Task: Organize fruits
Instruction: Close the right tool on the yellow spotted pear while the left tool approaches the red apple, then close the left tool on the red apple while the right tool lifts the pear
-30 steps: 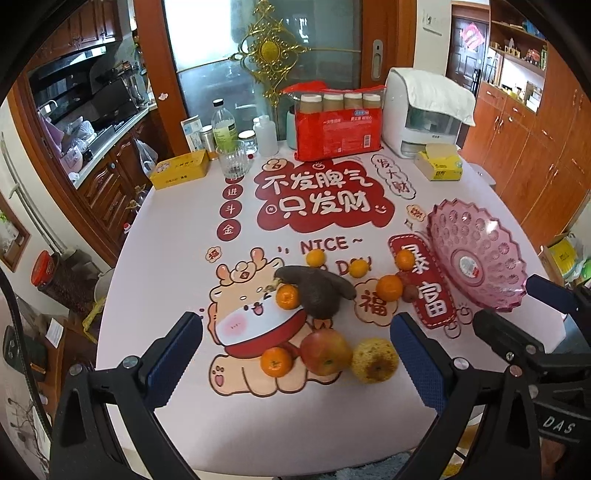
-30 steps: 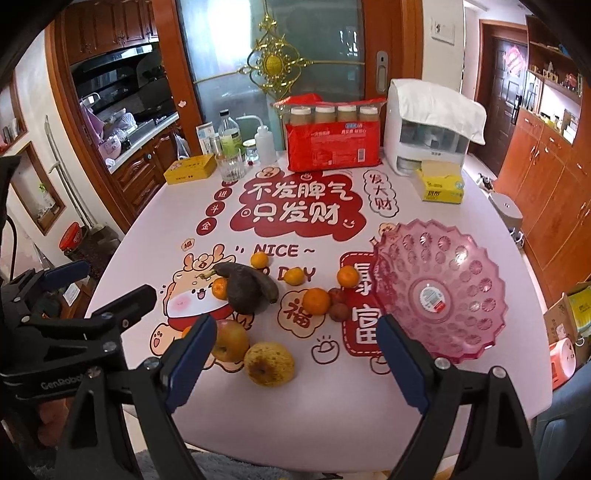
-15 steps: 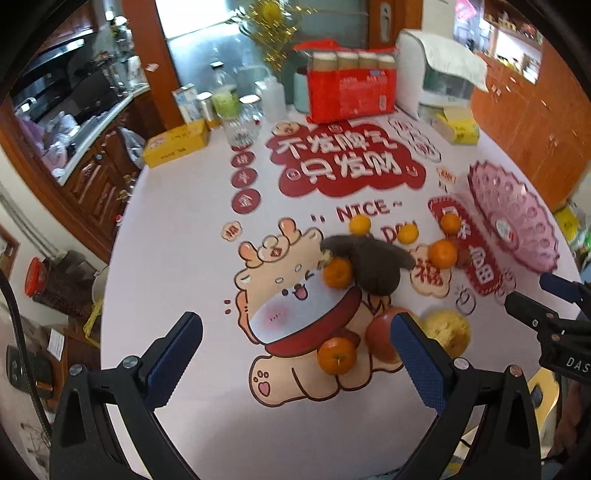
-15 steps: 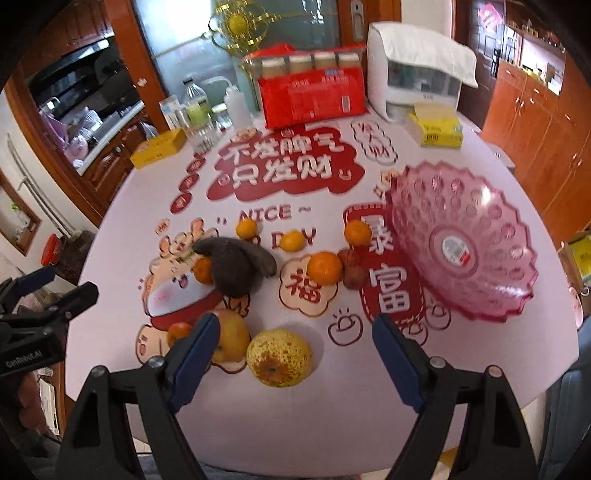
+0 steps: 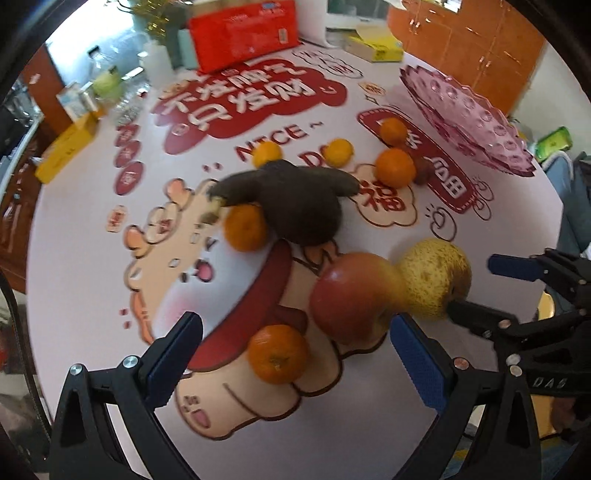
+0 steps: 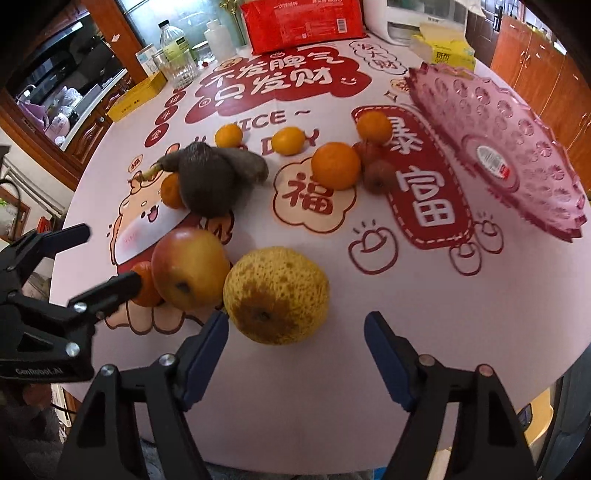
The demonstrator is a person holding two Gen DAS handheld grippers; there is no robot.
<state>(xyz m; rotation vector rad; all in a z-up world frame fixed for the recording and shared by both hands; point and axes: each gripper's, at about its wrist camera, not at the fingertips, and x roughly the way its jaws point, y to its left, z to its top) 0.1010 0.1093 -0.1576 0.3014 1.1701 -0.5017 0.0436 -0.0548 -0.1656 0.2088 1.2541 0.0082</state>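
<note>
Fruit lies loose on a printed tablecloth. My left gripper (image 5: 295, 356) is open and low over the table, with a small orange (image 5: 277, 353) between its blue pads, untouched. A red-yellow apple (image 5: 351, 295) sits just beyond it, against a speckled yellow pear (image 5: 436, 280). My right gripper (image 6: 295, 349) points down at the pear (image 6: 275, 295); its jaws are closing, and the pads are apart from the fruit. Each gripper shows in the other's view: the right gripper (image 5: 474, 286) beside the pear, the left gripper (image 6: 109, 256) by the apple (image 6: 190, 267).
A pink glass bowl (image 6: 443, 92) stands at the right. A dark brown tuber (image 6: 210, 181), several oranges such as one (image 6: 335, 165) mid-table, and small reddish fruits (image 6: 375, 173) lie behind. A red package (image 6: 303, 22), bottles and boxes line the far edge.
Both grippers have come down close to the table, tilting more steeply, so the fruit looms larger. The right gripper's jaws have narrowed. No fruit has moved.
</note>
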